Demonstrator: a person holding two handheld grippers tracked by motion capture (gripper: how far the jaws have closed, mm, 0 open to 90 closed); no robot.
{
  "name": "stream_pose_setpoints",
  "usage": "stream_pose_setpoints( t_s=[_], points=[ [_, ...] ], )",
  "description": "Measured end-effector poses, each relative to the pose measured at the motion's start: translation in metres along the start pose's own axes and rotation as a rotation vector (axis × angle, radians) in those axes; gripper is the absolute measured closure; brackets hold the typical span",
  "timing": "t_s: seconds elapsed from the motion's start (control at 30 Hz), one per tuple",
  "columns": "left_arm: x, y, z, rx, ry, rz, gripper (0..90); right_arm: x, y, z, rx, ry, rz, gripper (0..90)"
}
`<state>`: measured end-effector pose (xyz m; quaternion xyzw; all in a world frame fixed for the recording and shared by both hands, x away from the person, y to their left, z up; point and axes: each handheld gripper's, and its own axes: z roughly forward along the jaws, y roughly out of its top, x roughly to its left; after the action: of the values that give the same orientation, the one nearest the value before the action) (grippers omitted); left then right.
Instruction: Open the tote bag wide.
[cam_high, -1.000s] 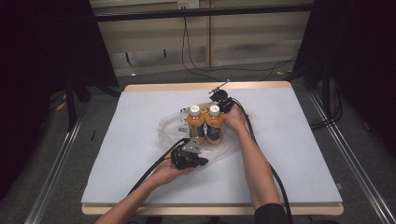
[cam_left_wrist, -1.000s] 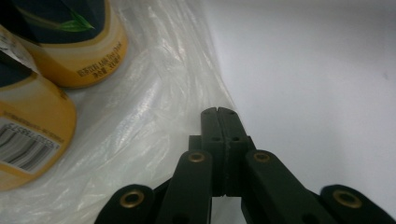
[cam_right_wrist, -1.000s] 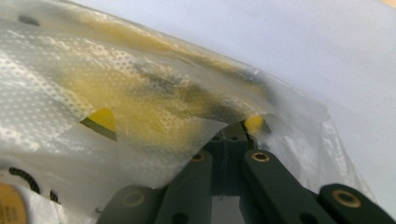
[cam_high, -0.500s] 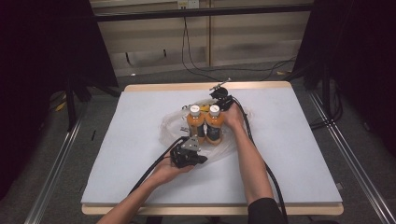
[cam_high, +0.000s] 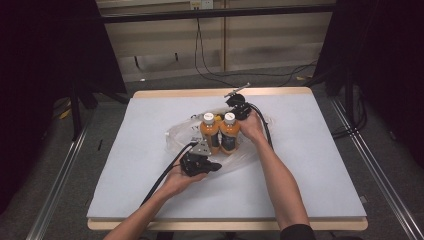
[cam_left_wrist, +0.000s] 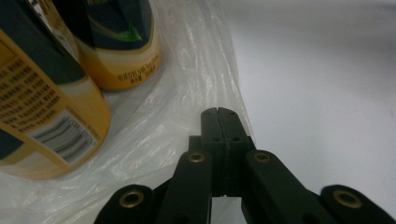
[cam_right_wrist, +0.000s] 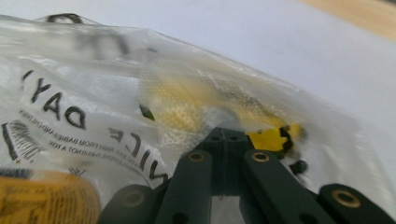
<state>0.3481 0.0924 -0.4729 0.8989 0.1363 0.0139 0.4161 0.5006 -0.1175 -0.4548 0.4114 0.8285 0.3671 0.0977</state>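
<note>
Two orange drink bottles (cam_high: 210, 132) (cam_high: 230, 134) with white caps stand upright side by side on a clear plastic bag (cam_high: 175, 136) in the middle of the white table (cam_high: 310, 165). My left gripper (cam_high: 217, 166) lies low in front of the bottles. In the left gripper view it (cam_left_wrist: 218, 111) is shut, with its tips resting on the bag's film (cam_left_wrist: 177, 107) beside the bottle bases (cam_left_wrist: 46, 93). My right gripper (cam_high: 239, 111) sits behind the right bottle. In the right gripper view it (cam_right_wrist: 223, 133) is shut on the printed bag film (cam_right_wrist: 93, 93), which rises from its tips.
The table's wooden far edge (cam_high: 200, 93) runs just behind the right gripper. Cables lie on the floor (cam_high: 280, 75) beyond it. Black cables trail from both grippers across the table. Bare tabletop stretches left and right of the bag.
My right hand and forearm have shifted slightly to the left behind the bottles. The left hand and the bottles have stayed in place.
</note>
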Motion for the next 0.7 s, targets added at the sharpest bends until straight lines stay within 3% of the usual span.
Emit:
stream_pose_setpoints(
  t_s=[0.1, 0.2, 0.27, 0.33, 0.57, 0.63, 0.7],
  points=[
    [0.001, 0.0, -0.002, -0.023, 0.001, -0.008, 90.0, -0.001, -0.001, -0.015, -0.037, 0.005, 0.046, 90.0],
    [0.002, 0.0, -0.006, -0.029, 0.012, -0.017, 90.0, -0.001, -0.003, -0.03, -0.057, 0.0, 0.028, 90.0],
    [0.003, 0.0, -0.008, -0.054, 0.018, -0.022, 88.6, -0.004, -0.005, -0.043, -0.094, 0.016, 0.031, 90.0],
    [0.002, 0.001, -0.011, -0.086, 0.019, -0.037, 86.5, -0.005, -0.007, -0.055, -0.106, -0.001, 0.015, 90.0],
    [-0.004, 0.008, -0.024, -0.147, 0.026, -0.019, 76.6, 0.001, -0.028, -0.095, -0.182, 0.001, -0.025, 90.0],
    [-0.006, 0.009, -0.028, -0.156, 0.04, -0.017, 71.5, 0.002, -0.035, -0.103, -0.201, -0.007, -0.03, 78.1],
    [-0.007, 0.009, -0.034, -0.162, 0.052, -0.01, 63.4, 0.005, -0.043, -0.112, -0.224, 0.005, -0.028, 75.5]
  ],
)
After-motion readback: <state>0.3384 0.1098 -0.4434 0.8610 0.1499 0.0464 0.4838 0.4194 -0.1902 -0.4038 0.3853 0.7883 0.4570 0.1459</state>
